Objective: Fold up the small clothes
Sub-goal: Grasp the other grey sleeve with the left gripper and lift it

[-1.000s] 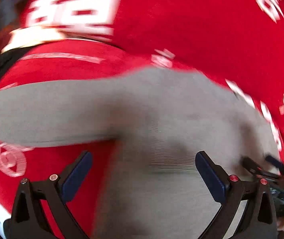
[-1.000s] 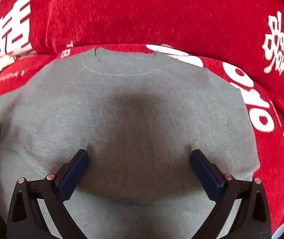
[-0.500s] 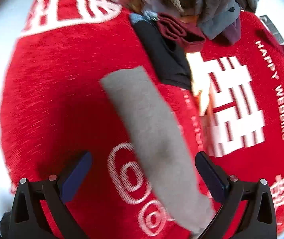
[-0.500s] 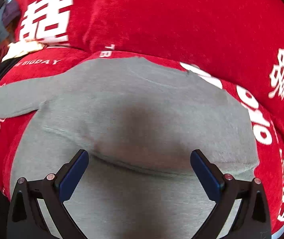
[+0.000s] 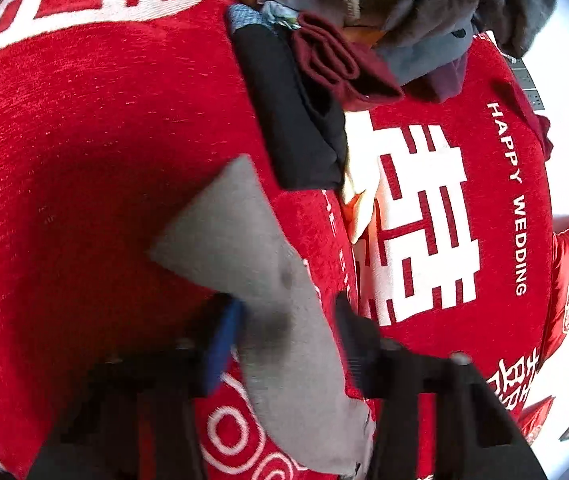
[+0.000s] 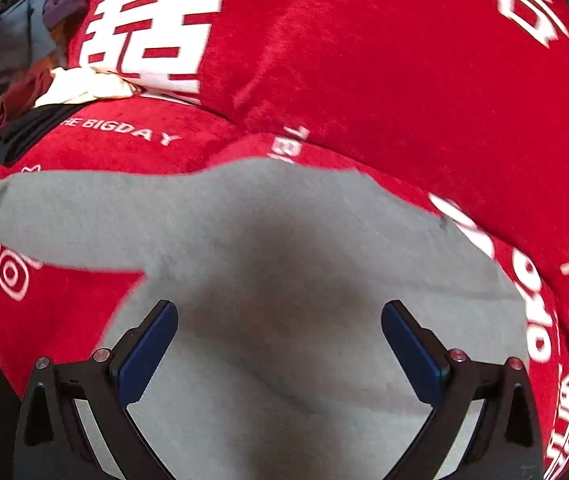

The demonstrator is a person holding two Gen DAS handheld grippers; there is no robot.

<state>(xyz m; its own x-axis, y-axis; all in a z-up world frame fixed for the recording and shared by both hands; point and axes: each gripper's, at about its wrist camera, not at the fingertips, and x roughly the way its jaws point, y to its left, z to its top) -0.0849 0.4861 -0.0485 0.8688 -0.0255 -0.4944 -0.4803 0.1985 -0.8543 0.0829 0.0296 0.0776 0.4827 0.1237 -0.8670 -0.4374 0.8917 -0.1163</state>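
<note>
Left wrist view: the left gripper (image 5: pixel 284 332) has just been closing around the grey sleeve (image 5: pixel 244 248), which lies between its two fingers. The picture is blurred there, so I cannot tell whether the pads already pinch the cloth or stand just off it. The sleeve stretches flat over the red blanket (image 5: pixel 84 140), its cuff end pointing away from the gripper. To do this step well, I judge the jaws should catch both layers of the sleeve close to its edge and none of the blanket pile beneath, then carry the sleeve across the body in one smooth sweep without dragging the whole garment.

Beyond the sleeve's cuff lies a black garment (image 5: pixel 296 120), near but apart from it, and past that a maroon piece (image 5: pixel 340 64) and a heap of grey clothes (image 5: pixel 424 12). None blocks the fold, though a lift swung toward the black garment could snag it.

Right wrist view: the right gripper (image 6: pixel 280 344) hangs released, jaws wide, above the grey top (image 6: pixel 304 280), which lies spread on the blanket with the sleeve reaching out to the left. Its body shows a shallow ridge, worth smoothing before folding. The heap sits well beyond the sleeve, at the far left.
</note>
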